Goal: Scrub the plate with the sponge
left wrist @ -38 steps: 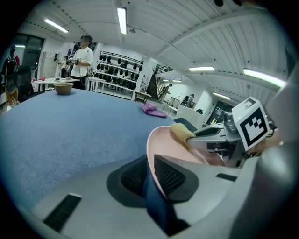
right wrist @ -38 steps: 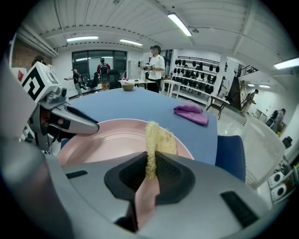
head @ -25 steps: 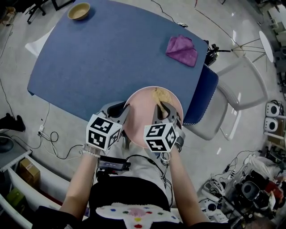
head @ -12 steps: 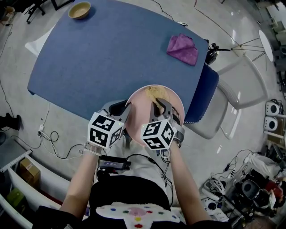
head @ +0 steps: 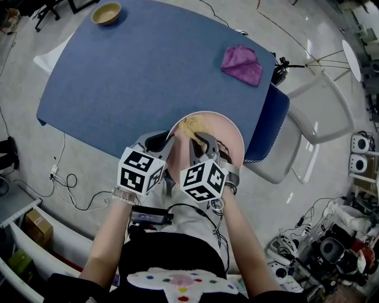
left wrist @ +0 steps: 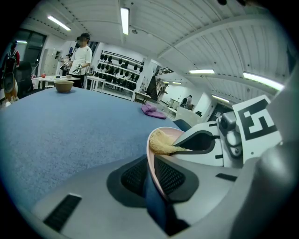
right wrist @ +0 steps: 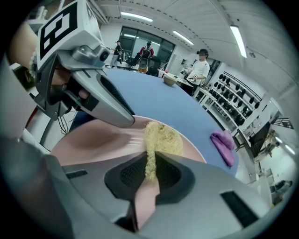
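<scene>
A pink plate point(head: 231, 135) is held up off the near edge of the blue table point(head: 148, 65). My left gripper point(head: 168, 151) is shut on the plate's left rim; in the left gripper view the thin rim point(left wrist: 151, 161) runs between the two pads. My right gripper point(head: 199, 144) is shut on a yellow sponge point(head: 190, 125), which is pressed on the plate's face near its far left part. In the right gripper view the sponge point(right wrist: 161, 139) bulges out beyond the pads onto the plate point(right wrist: 91, 144), with the left gripper point(right wrist: 100, 100) just beyond it.
A purple cloth point(head: 241, 64) lies at the table's far right and a wooden bowl point(head: 106, 13) at its far left corner. A white chair with a blue seat point(head: 278, 127) stands right of the plate. Cables and gear lie on the floor. People stand far off point(left wrist: 79, 51).
My right gripper has slid the sponge leftward across the far part of the plate. The left gripper and the plate have hardly moved.
</scene>
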{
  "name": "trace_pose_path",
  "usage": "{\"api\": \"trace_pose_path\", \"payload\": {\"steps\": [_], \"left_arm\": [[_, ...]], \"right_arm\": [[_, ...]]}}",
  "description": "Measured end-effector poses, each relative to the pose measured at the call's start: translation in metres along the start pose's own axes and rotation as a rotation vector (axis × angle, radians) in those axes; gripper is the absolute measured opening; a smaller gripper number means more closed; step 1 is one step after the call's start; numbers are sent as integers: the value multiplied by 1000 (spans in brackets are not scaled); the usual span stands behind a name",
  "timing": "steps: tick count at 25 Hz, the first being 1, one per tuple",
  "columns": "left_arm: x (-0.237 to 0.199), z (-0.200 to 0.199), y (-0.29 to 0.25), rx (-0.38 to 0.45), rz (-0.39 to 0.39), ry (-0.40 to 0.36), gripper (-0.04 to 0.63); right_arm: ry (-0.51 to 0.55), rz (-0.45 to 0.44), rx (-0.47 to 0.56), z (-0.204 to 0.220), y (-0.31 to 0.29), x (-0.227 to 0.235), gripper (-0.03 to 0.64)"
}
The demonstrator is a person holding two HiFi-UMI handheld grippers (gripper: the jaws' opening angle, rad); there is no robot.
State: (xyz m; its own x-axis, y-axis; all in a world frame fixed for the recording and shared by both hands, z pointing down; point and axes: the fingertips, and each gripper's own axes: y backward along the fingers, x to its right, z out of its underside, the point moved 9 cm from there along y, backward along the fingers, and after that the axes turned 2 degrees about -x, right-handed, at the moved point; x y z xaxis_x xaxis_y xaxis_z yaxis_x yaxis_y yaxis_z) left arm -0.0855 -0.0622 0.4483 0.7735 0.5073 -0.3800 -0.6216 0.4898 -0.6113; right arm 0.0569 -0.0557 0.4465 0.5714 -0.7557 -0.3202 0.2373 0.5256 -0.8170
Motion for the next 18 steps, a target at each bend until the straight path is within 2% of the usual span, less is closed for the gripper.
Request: {"api": "trace_pose_path", "payload": {"steps": [8,18], "left_arm": [[0,0,0,3,-1,-2,54],[-1,0,0,2,-1,-1,54]], "right_arm": [[39,-80,14,-6,6,-15,43],[-8,-10,-12,-1,1,-4,43]]}}
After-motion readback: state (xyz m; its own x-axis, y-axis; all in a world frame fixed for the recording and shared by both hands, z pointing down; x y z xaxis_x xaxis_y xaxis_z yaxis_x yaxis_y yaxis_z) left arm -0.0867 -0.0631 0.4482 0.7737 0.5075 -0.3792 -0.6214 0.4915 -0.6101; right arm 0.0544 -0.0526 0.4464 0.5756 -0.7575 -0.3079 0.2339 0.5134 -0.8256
